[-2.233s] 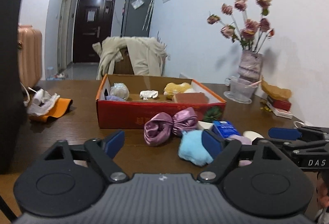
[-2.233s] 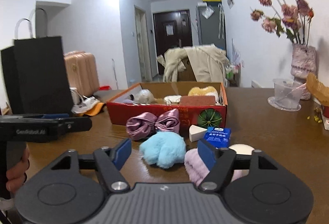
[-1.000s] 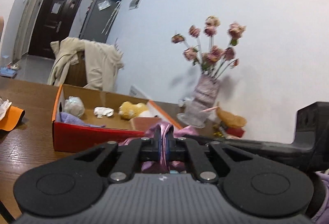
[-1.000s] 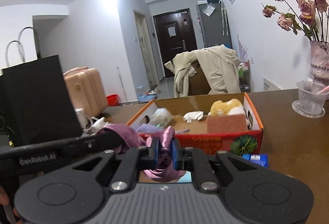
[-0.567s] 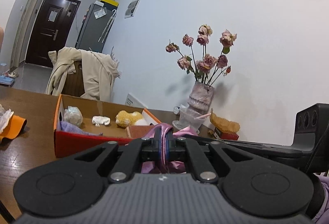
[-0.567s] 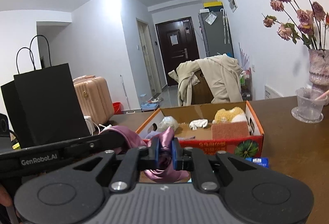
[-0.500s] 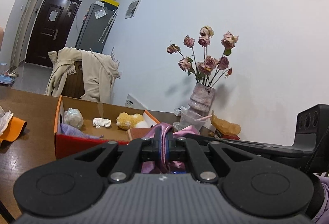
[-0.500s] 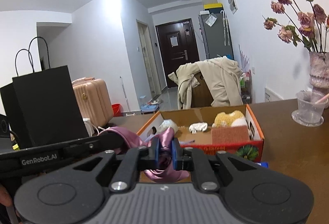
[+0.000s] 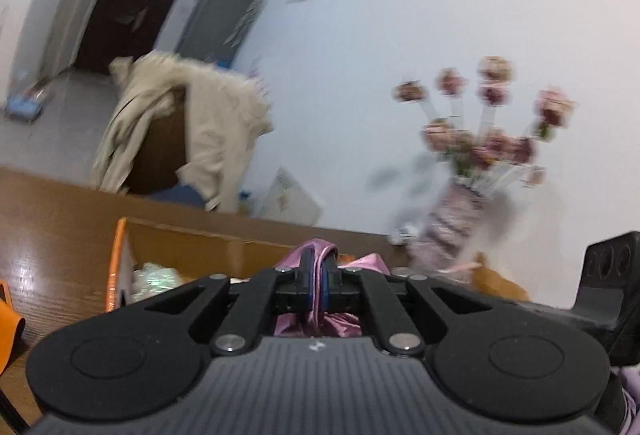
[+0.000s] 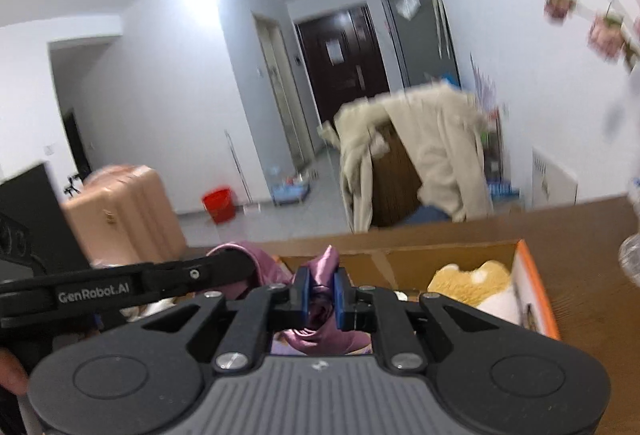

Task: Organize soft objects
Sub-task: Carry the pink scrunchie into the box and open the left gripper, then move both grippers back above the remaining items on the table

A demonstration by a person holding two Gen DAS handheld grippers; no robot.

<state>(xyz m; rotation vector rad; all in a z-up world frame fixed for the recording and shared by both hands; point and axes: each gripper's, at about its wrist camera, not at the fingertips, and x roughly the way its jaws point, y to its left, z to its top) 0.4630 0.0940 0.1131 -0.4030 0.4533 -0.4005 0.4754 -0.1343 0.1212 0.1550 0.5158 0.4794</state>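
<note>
Between the pressed-together blue pads of the left hand-held gripper [image 9: 318, 285] and of the right hand-held gripper [image 10: 320, 293] hangs the pink satin bow [image 10: 322, 309], carried over the orange-rimmed box [image 10: 536, 287] on the surface [image 9: 52, 203]; next, I judge, lower it inside and release both.

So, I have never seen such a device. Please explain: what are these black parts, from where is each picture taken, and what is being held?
No robot here: a person carries one hand-held gripper in each hand, each with a camera looking along its two fingers. The left hand-held gripper gives one picture and the right hand-held gripper the other. Both are shut on the same pink satin cloth, lifted together. Beyond it an open cardboard box sits on the wooden table, with a yellow plush toy inside. A vase of flowers stands by the wall. The pictures are motion-blurred.
</note>
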